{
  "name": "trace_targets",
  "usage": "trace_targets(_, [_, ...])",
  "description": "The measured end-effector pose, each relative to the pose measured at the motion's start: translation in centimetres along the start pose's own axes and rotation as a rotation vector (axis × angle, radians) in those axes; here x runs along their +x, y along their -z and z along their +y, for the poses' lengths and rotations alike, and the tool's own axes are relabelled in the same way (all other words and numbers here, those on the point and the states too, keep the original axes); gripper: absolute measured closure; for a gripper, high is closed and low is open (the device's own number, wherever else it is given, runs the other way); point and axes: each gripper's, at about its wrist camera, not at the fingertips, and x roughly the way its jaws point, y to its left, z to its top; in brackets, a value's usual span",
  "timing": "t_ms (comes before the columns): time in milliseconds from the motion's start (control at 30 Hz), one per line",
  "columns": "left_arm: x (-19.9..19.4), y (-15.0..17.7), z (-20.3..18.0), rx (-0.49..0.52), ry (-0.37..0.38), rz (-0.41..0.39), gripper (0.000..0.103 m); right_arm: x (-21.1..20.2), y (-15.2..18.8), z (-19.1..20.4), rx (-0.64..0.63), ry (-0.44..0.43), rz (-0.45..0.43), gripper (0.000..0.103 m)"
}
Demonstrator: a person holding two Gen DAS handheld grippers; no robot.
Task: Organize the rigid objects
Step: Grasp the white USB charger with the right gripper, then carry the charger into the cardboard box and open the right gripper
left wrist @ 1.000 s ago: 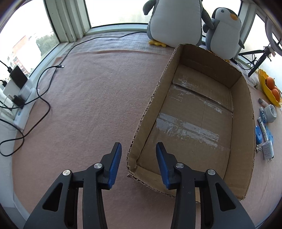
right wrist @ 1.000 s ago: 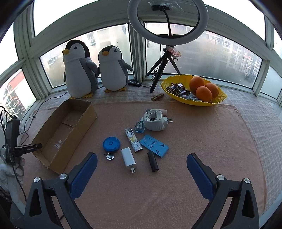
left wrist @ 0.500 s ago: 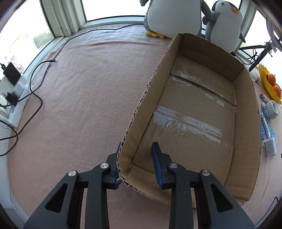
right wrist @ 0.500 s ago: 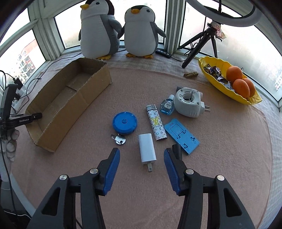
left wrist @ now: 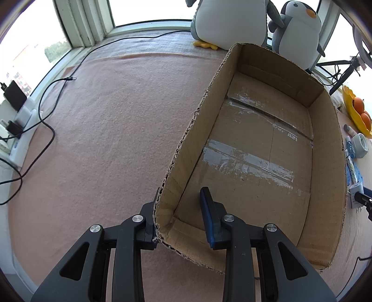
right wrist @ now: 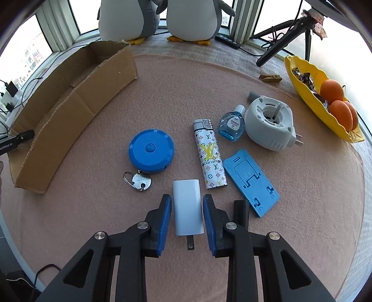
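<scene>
Left gripper clamped on cardboard box near corner, box empty.

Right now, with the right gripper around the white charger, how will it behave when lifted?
The charger looks stiff and boxy, so probably a firm hold. Its glossy sides may slip slightly in the right gripper. It lies flat and seems unlikely to roll.

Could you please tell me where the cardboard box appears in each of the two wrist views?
Left wrist: the cardboard box fills the centre-right, its near corner straddled by the left gripper.
Right wrist: the box lies upper left.
Shared landmark: the plush penguins behind it.
</scene>
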Motion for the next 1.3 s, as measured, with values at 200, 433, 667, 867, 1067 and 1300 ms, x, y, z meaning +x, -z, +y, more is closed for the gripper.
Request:
trace_targets(200, [0.1,-0.1,0.0,0.004,-0.005,-0.003,0.074,1.0,-0.2,0.1,-0.027,0.006,0.025,0.082])
trace_targets(433, [0.0,0.0,-0.1,0.005,-0.007,-0.007,0.074,1.6,0.0,0.2,-0.044,0.012,0.037,0.083])
trace_targets(667, [0.0,0.1,-0.1,0.008,-0.008,-0.008,0.074,1.7,0.1,0.2,-0.023,-0.069,0.033,0.083])
trace_targets(867, [0.0,0.1,-0.1,0.004,-0.008,-0.009,0.074,0.4,0.2,-0.5,0.021,-0.094,0.011,0.083])
trace_targets(1067, [0.0,0.1,-0.2,0.004,-0.007,-0.012,0.074,-3.7,-1.2,1.0,0.008,-0.145,-0.072,0.083])
trace_targets(1300, [0.0,0.0,-0.3,0.0,-0.008,-0.015,0.074,-7.7,-4.4,6.6,-0.068,-0.24,-0.172,0.083])
